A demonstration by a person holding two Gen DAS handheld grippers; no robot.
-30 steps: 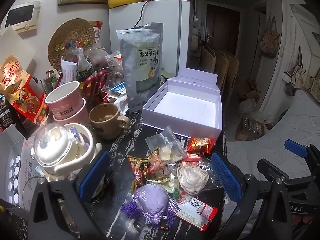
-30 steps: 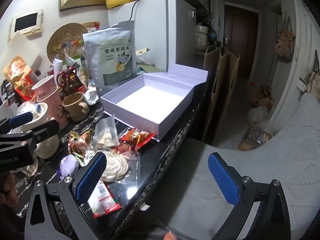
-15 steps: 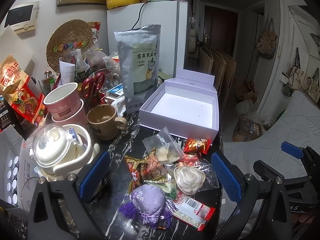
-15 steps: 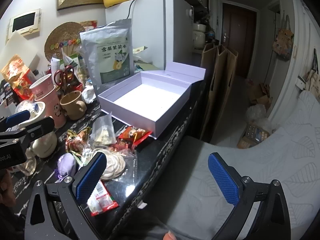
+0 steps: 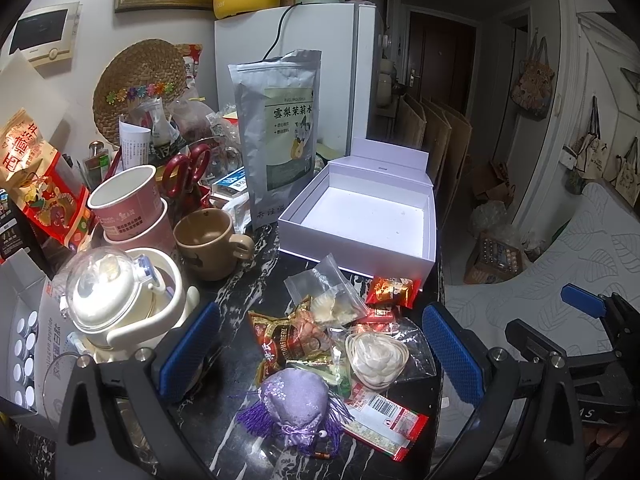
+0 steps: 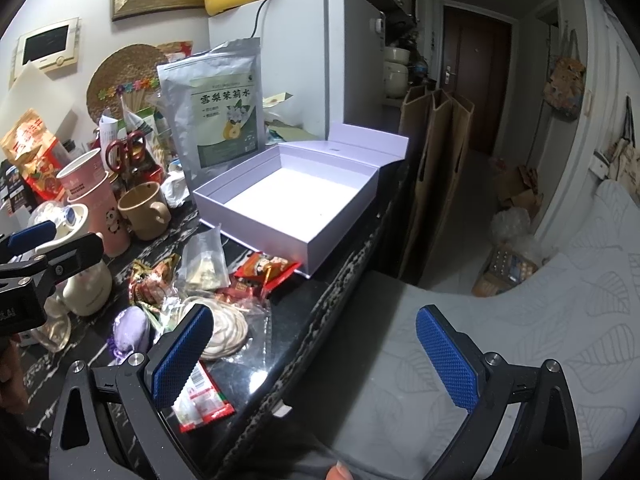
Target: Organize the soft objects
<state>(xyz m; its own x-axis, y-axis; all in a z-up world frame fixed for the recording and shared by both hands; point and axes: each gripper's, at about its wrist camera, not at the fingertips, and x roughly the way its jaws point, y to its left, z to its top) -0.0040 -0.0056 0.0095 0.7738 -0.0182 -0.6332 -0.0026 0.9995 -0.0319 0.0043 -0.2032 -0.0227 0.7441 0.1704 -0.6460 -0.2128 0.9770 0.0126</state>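
A pile of soft items lies on the black marble counter (image 5: pixel 248 292): a purple tasselled sachet (image 5: pixel 294 404), a white coiled item in clear plastic (image 5: pixel 376 354), a clear bag (image 5: pixel 332 298), and red snack packets (image 5: pixel 390 290). Behind them stands an empty lilac box (image 5: pixel 428 248) with its lid open. My left gripper (image 5: pixel 320 354) is open, its blue pads either side of the pile, just above it. My right gripper (image 6: pixel 316 354) is open at the counter's right edge, its left finger over the coiled item (image 6: pixel 226 330) and a packet (image 6: pixel 200 398). The sachet (image 6: pixel 130 330) and box (image 6: pixel 344 224) show there too.
A white kettle (image 5: pixel 116 308), brown mug (image 5: pixel 208 240), pink cups (image 5: pixel 128 204), red scissors (image 5: pixel 186 172) and a tall silver pouch (image 5: pixel 280 136) crowd the counter's left and back. A white fridge (image 5: pixel 352 64) stands behind. A leaf-patterned grey cushion (image 6: pixel 520 340) lies right of the counter.
Both grippers have shifted slightly; the view of the pile and box has drifted a little. Nothing was taken hold of and no object on the counter moved.
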